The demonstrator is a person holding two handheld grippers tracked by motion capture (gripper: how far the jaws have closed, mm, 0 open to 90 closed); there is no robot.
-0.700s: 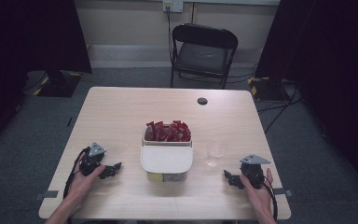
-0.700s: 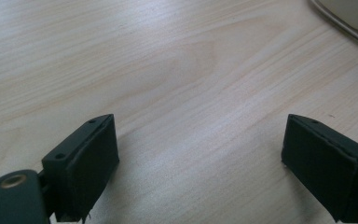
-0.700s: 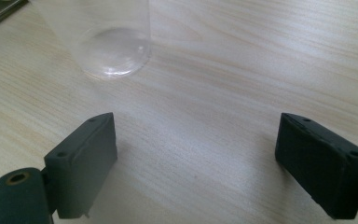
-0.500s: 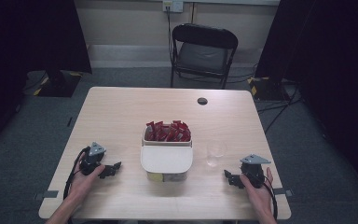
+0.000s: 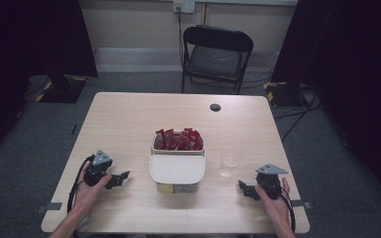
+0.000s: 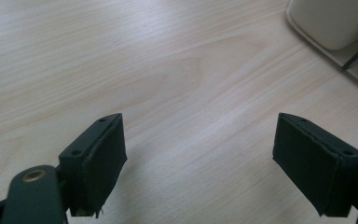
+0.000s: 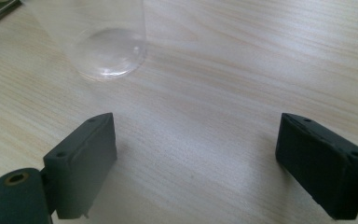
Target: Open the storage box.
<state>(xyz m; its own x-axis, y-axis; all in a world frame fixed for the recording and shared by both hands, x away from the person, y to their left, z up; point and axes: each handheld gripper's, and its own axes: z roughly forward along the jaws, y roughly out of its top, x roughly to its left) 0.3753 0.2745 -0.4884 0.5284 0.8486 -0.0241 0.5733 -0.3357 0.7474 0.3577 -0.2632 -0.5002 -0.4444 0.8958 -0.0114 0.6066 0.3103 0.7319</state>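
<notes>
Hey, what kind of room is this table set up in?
Probably a lab or studio set up for recording. Black curtains hang at both sides, cables trail over grey carpet, and a lone folding chair faces a plain wooden table.

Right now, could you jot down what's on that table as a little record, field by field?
table: light wood, a person seated at its near edge
box: white, two-part, mid-table; far half holds red packets, near half under a lid
cup: clear, empty, upright, right of the box, apart from it
left tongs: open, empty, resting left of the box
right tongs: open, empty, near the cup, not touching it
small dark disc: near the far edge
chair: black, folding, beyond the table
</notes>
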